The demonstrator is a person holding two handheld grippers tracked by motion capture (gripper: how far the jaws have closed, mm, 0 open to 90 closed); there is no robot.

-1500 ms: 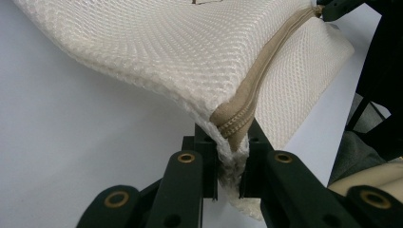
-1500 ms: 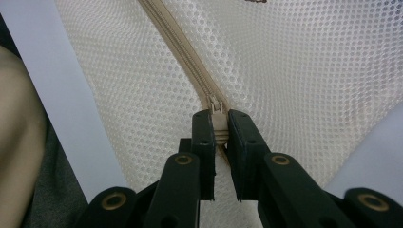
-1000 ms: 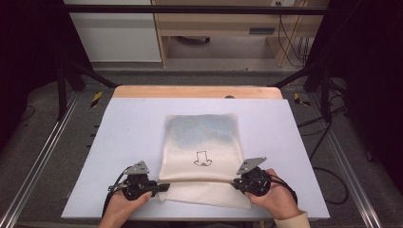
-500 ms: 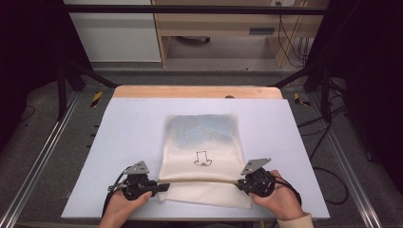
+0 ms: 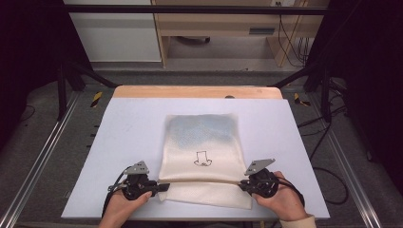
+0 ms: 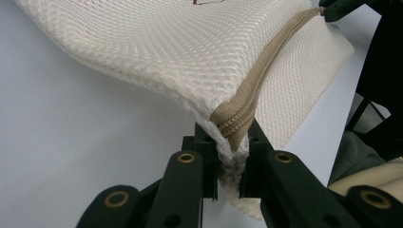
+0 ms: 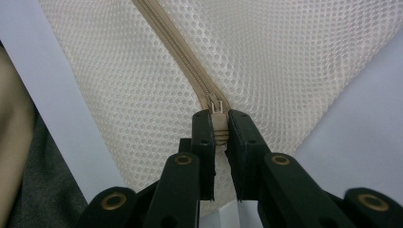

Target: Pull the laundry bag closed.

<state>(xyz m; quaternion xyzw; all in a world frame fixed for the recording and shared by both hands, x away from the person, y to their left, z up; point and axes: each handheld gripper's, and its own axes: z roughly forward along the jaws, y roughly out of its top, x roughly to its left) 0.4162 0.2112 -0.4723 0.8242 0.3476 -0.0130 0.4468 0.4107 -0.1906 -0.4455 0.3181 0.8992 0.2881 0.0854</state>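
Note:
A cream mesh bag (image 5: 202,137) with a small black drawing lies flat on the pale table (image 5: 128,128). A tan zipper (image 5: 199,181) runs across its near end. My left gripper (image 5: 164,186) is shut on the bag's left corner at the zipper's end. In the left gripper view the mesh bag (image 6: 157,47) and zipper (image 6: 256,85) bunch between its jaws, with the left gripper (image 6: 231,166) at the bottom. At the zipper's right end my right gripper (image 5: 240,183) is shut on the zipper pull (image 7: 216,105). The right gripper (image 7: 218,135) looks along the closed zipper (image 7: 176,42).
A wooden strip (image 5: 195,91) borders the table's far edge. Metal rails (image 5: 38,161) run along both sides, with cables (image 5: 323,142) on the floor at the right. A cabinet (image 5: 114,33) stands beyond the table. Bare table surface lies left and right of the bag.
My right gripper has shifted slightly to the right with the zipper pull. The left gripper has stayed in place on the bag's corner.

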